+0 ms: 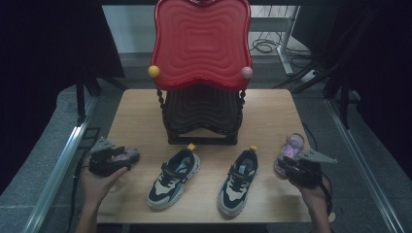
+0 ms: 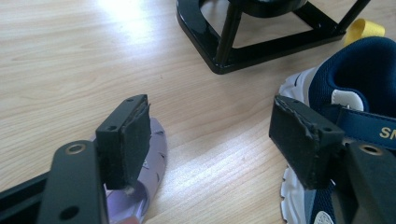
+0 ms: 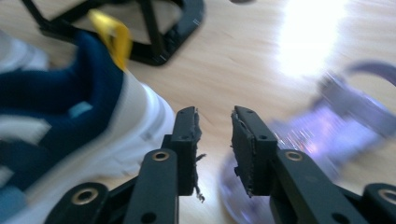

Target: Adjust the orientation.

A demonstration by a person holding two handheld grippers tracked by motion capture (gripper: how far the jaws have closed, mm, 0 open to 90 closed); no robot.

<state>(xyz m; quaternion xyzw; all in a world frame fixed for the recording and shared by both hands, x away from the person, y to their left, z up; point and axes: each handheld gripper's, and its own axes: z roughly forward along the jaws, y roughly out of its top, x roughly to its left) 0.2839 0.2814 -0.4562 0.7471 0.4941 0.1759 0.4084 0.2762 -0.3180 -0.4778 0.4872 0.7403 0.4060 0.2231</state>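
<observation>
left sandal: mostly hidden behind the claw's pad.
right sandal: motion-blurred, straps unclear.
sneaker: cropped by the frame edge.

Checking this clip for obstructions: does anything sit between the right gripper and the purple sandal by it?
Nothing visible does. The right gripper is right at the sandal, its jaws narrowly apart with bare table between them.

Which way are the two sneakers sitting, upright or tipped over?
Upright: left sneaker and right sneaker rest on their soles on the table.
</observation>
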